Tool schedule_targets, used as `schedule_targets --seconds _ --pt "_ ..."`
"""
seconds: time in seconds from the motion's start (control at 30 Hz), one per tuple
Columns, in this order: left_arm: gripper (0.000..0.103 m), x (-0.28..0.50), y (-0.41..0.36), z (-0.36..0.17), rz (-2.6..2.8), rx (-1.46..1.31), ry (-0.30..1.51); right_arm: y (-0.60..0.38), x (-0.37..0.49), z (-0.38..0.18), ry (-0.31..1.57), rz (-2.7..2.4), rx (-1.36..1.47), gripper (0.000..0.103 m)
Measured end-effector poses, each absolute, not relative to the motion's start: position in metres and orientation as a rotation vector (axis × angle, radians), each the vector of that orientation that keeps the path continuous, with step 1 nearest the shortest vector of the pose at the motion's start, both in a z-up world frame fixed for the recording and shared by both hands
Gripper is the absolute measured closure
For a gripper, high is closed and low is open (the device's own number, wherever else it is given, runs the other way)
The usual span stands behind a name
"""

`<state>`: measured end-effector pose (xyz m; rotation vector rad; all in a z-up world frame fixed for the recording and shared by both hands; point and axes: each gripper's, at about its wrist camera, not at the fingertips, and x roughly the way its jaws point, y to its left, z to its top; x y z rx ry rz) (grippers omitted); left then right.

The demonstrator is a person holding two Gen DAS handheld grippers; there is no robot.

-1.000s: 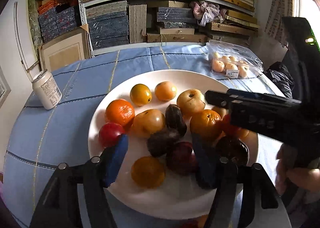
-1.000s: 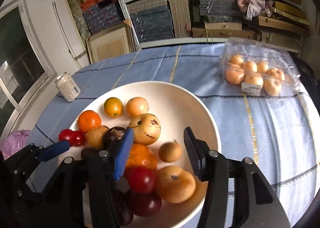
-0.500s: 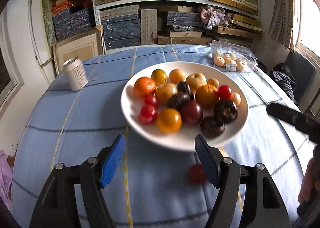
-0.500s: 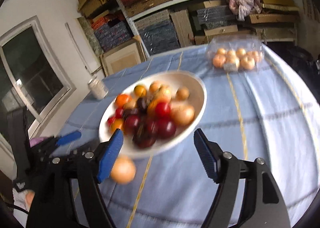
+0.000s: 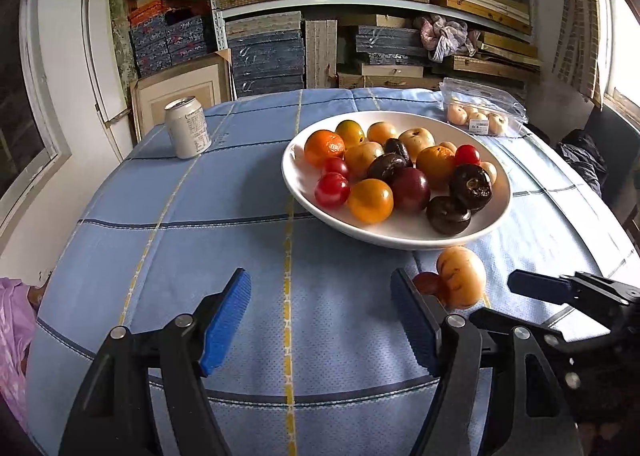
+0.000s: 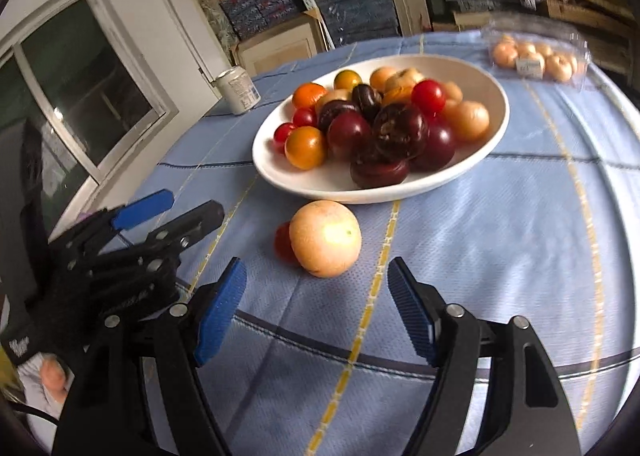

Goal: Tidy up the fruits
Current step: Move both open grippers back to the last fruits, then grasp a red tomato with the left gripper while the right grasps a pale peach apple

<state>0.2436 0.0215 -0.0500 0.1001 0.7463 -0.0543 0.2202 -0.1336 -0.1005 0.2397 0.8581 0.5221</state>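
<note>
A white bowl [image 5: 298, 183] holds several oranges, red tomatoes and dark purple fruits; it also shows in the right wrist view [image 6: 496, 123]. A pale yellow fruit [image 6: 325, 238] and a small red tomato [image 6: 283, 243] lie on the blue tablecloth in front of the bowl. Both also show in the left wrist view, the yellow fruit [image 5: 462, 276] and the tomato [image 5: 427, 283]. My left gripper [image 5: 320, 320] is open and empty, left of these two. My right gripper [image 6: 316, 308] is open and empty, just short of the yellow fruit.
A silver drink can [image 5: 187, 132] stands at the table's far left. A clear plastic box of pale fruits [image 5: 480, 115] lies at the far right. Shelves of boxes stand behind the table. A window is on the left wall.
Both grippers have pulled back from over the bowl to the table's near side. A pale yellow fruit and a red tomato now lie on the cloth in front of the bowl.
</note>
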Motion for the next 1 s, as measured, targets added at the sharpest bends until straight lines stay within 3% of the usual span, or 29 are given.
schedule_targets --seconds 0.1,0.17,0.3,0.7,0.8,0.83,1.0 --pt "0.03 0.245 0.022 -0.052 -0.06 0.101 0.751 -0.134 0.23 -0.108 0.886 0.533 0.3 0.037" --pt "0.03 0.246 0.023 -0.052 -0.066 0.098 0.753 -0.133 0.234 -0.111 0.901 0.545 0.32 0.051" --pt "0.03 0.246 0.022 -0.052 -0.076 0.103 0.751 -0.134 0.239 -0.117 0.915 0.546 0.343 0.062" --pt "0.03 0.251 0.025 -0.061 -0.088 0.082 0.794 -0.147 0.23 -0.112 0.897 0.572 0.358 0.066" --pt "0.03 0.25 0.022 -0.063 -0.124 0.074 0.804 -0.162 0.217 -0.104 0.864 0.55 0.349 0.085" --pt "0.03 0.248 0.017 -0.063 -0.151 0.076 0.798 -0.17 0.212 -0.099 0.842 0.545 0.353 0.098" --pt "0.03 0.247 -0.018 -0.075 -0.203 0.184 0.808 -0.185 0.218 -0.109 0.887 0.517 0.375 0.097"
